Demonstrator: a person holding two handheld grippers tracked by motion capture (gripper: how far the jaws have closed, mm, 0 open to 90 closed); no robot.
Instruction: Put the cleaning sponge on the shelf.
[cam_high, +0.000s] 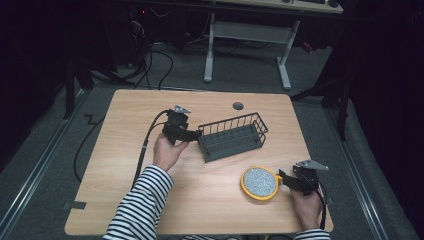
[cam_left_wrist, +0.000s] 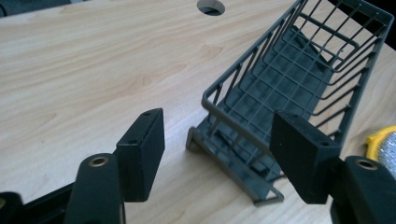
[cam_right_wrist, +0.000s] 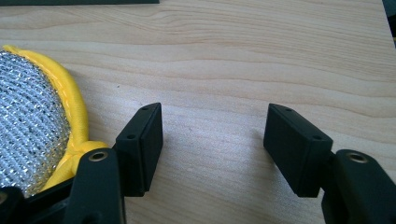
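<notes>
Left gripper view: left gripper (cam_left_wrist: 217, 144) has blocky matte jaws apart, empty, the grey wire basket (cam_left_wrist: 299, 88) at one o'clock. Right gripper (cam_right_wrist: 212, 144), jaws apart, rests on woodgrain table (cam_right_wrist: 233, 56); round yellow-rimmed silvery scrubber (cam_right_wrist: 32, 116) at nine o'clock.

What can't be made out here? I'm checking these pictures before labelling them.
- Wire basket: its near end is behind a pad of the left tool, left gripper view.
- Yellow-rimmed scouring pad: cut by the left edge, right gripper view.
- Floor beyond the table: too dark, high view.
</notes>
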